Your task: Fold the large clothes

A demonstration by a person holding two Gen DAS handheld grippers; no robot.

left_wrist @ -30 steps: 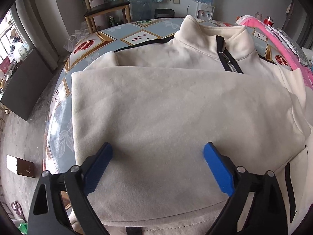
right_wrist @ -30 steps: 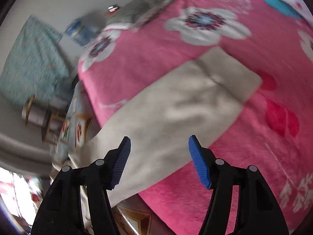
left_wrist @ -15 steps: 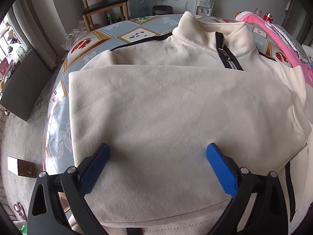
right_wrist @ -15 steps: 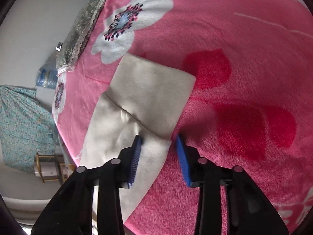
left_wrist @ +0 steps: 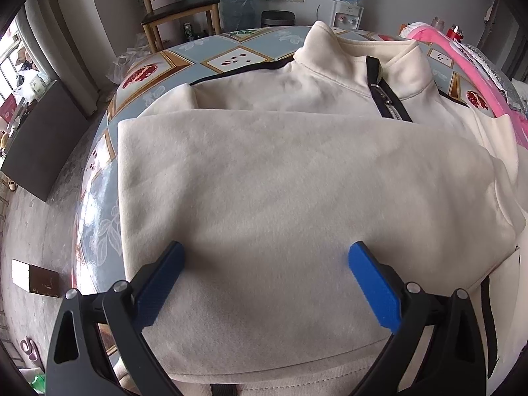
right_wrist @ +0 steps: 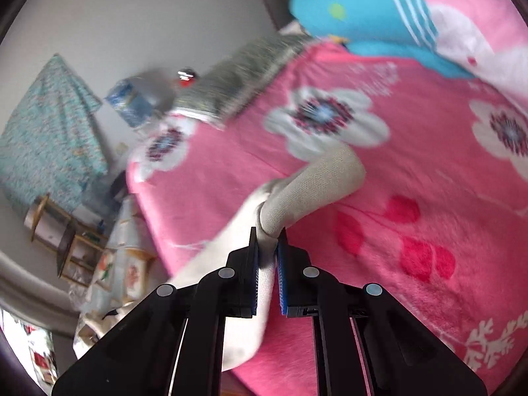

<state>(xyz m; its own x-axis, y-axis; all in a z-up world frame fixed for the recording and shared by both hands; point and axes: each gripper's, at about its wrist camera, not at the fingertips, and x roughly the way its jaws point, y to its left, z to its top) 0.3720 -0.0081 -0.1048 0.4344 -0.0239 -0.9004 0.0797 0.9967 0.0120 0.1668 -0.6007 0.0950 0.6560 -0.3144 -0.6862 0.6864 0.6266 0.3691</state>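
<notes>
Sweatshirt (left_wrist: 280, 181) — cream fleece; ribbed cuff (right_wrist: 316, 191) pinched as right gripper (right_wrist: 267, 250) closes.

A round table (left_wrist: 99, 178) with a blue patterned cloth carries the cream jacket (left_wrist: 297, 181), folded flat. Beside it a pink flowered blanket (right_wrist: 412, 198), probably on a bed, bears the jacket's sleeve (right_wrist: 316, 188).

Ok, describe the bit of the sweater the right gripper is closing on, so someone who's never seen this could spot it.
Find the pink flowered blanket. A cream sleeve runs across it, and the right gripper is closing its jaws on the ribbed cuff at the sleeve's end. Its ribbed knit sets it apart from the fleecy blanket.
</notes>
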